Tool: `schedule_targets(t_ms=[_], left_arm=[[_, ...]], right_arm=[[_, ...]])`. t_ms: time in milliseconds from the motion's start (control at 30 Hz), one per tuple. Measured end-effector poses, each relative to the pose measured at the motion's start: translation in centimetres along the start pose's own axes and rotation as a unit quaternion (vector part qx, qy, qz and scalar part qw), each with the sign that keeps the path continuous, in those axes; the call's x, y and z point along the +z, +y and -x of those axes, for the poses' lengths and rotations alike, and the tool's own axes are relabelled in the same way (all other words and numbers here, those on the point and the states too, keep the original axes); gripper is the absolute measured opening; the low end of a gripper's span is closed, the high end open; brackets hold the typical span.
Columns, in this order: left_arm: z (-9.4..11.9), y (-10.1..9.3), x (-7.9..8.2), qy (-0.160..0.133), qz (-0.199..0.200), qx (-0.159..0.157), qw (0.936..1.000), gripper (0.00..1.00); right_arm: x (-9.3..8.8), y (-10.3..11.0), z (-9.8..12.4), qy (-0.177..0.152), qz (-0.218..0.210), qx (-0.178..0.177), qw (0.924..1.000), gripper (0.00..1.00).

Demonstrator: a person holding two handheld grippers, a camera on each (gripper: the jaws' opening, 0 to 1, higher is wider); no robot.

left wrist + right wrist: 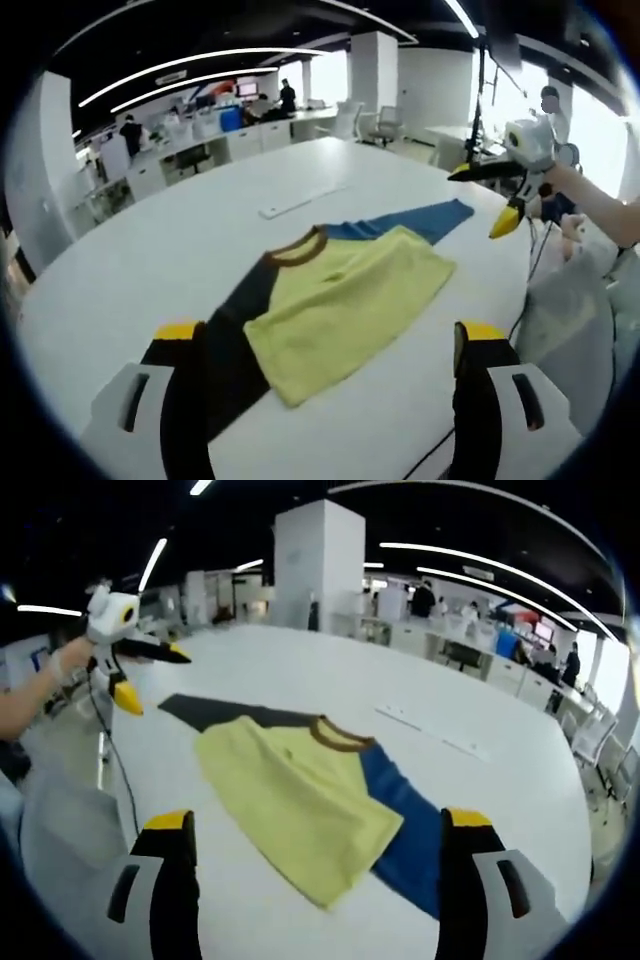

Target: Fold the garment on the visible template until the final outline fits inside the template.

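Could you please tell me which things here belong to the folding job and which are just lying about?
Belonging to the job:
- garment, spread flat
- left gripper, open
- right gripper, open

Lying about:
- white strip on the table
- background desks and chairs

Long ceiling strip lights [200, 75] give bright, even light in both views. Windows [600, 120] at two o'clock in the left gripper view are blown out to white. The white table [300, 660] shows soft glare and faint shadows. Fisheye bending curves every edge; distant desks look soft.
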State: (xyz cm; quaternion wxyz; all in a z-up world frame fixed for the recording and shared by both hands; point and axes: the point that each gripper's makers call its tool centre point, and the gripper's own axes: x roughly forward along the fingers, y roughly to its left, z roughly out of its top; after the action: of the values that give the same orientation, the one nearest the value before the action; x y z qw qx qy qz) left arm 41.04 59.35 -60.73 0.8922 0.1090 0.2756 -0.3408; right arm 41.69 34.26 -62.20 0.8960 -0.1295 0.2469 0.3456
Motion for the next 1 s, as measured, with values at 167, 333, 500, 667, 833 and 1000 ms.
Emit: schedule_targets(t_ms=[167, 333, 500, 667, 833, 1000], left_arm=[[0.7, -0.1, 0.1, -0.008, 0.003, 0.004, 1.0000, 1.00], [1.0, 0.1, 0.0, -0.012, 0.010, 0.009, 0.9998, 1.00], [1.1, 0.0, -0.3, -0.007, 0.009, 0.009, 0.9999, 1.00], [1.1, -0.4, -0.5, -0.011, 0.017, 0.006, 0.9998, 1.00], [1.0, -0.2, -1.1, -0.006, 0.021, 0.009, 0.9997, 1.00], [0.6, 0.4, -2.0, 0.001, 0.032, 0.010, 0.9994, 1.00]], right_arm=[[0.0, 0.5, 0.5, -0.004, -0.008, 0.000, 1.0000, 1.00], [-0.2, 0.9, 0.8, 0.002, 0.002, -0.002, 1.0000, 1.00], [-0.3, 1.0, 0.9, 0.003, 0.003, -0.005, 1.0000, 1.00], [-0.8, 1.4, 1.0, 0.008, -0.004, 0.004, 1.0000, 1.00], [-0.9, 1.4, 1.0, 0.007, -0.007, 0.002, 1.0000, 1.00], [-1.4, 1.2, 0.9, 0.012, -0.007, -0.001, 0.9999, 1.00]])
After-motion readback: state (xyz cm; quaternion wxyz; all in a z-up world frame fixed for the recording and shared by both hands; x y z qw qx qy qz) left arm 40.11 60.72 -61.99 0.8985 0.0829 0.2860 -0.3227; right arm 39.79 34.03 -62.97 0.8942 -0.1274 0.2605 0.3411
